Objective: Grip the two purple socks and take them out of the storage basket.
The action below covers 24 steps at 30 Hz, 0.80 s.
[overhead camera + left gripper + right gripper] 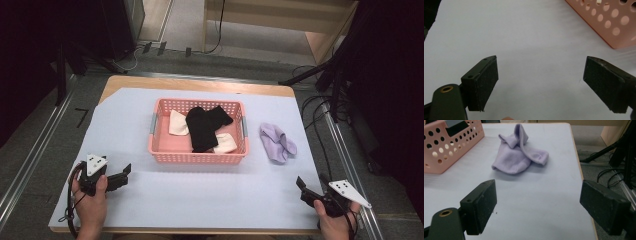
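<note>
Right of the basket (197,156) lies a lilac sock (520,153). Soft and floppy, probably best pinched mid-bunch. Both grippers' jaws spread, empty

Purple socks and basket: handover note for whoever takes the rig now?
Left claw: open, empty, over the mat near the basket's front left corner.
Right claw: open, empty, facing the purple socks.
Pink basket: holds black socks and white socks.
Done, by the look of it: black and white socks binned.
Left, likely: the purple socks, on the mat right of the basket.
</note>
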Each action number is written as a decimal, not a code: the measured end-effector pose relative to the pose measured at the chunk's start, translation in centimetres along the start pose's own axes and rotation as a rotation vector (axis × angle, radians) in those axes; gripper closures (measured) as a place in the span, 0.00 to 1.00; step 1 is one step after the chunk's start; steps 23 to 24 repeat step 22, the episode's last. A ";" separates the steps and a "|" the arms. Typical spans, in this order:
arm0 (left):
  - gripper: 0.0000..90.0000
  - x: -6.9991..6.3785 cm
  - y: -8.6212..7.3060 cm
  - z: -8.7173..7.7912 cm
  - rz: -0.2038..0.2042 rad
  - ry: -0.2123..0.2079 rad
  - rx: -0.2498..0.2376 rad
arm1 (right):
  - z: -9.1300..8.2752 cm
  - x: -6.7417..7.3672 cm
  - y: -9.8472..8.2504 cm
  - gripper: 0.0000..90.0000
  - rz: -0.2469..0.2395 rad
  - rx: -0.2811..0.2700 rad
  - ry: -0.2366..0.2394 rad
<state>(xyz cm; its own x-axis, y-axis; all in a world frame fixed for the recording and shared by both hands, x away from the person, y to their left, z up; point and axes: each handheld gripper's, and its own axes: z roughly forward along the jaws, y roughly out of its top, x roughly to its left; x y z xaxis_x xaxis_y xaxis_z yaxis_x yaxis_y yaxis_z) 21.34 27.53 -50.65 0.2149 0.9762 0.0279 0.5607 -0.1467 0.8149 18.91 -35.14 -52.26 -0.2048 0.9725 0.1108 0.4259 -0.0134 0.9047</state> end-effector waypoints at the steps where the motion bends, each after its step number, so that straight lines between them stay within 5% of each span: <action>1: 0.15 0.0 0.0 -0.1 -0.002 -0.005 -0.005 | 0.0 -0.1 -0.3 0.16 0.000 0.002 0.000; 9: 0.15 0.2 -0.1 -0.3 -0.011 -0.010 -0.031 | 0.4 0.8 -0.6 0.19 -0.066 0.016 -0.008; 15: 0.15 0.0 -0.2 -0.4 -0.005 -0.003 -0.034 | 0.1 0.5 -0.7 0.22 -0.045 -0.015 0.009; 24: 0.15 -0.1 -0.2 -0.4 0.005 -0.002 -0.042 | 0.5 0.5 -0.6 0.23 -0.050 0.036 0.030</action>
